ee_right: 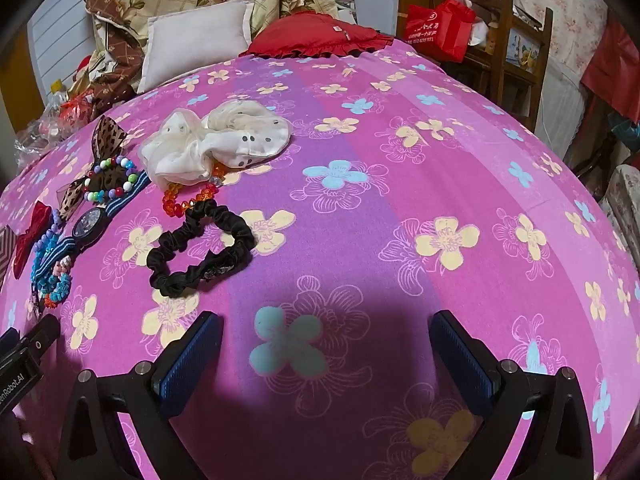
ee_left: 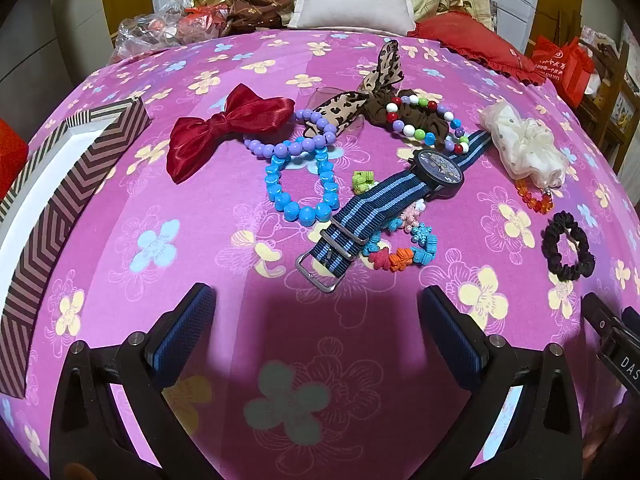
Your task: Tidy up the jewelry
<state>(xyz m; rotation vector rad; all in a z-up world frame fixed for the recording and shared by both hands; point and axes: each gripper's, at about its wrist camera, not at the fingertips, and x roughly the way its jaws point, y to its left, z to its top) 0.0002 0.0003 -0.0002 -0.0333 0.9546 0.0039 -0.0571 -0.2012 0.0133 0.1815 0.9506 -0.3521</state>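
On the bedspread (ee_left: 120,240), the box (ee_left: 52,184) lies left; the watch (ee_left: 400,196) lies centre, overlapping a bracelet (ee_left: 400,248); the scrunchie (ee_left: 568,248) lies right.

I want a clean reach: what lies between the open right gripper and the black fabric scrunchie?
Only bare pink floral bedsheet, per the right wrist view, separates the right gripper from the black fabric scrunchie.

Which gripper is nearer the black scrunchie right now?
Right. The right gripper sits open just below the black scrunchie, slightly to its right. The left gripper, also open, has it far off to its right.
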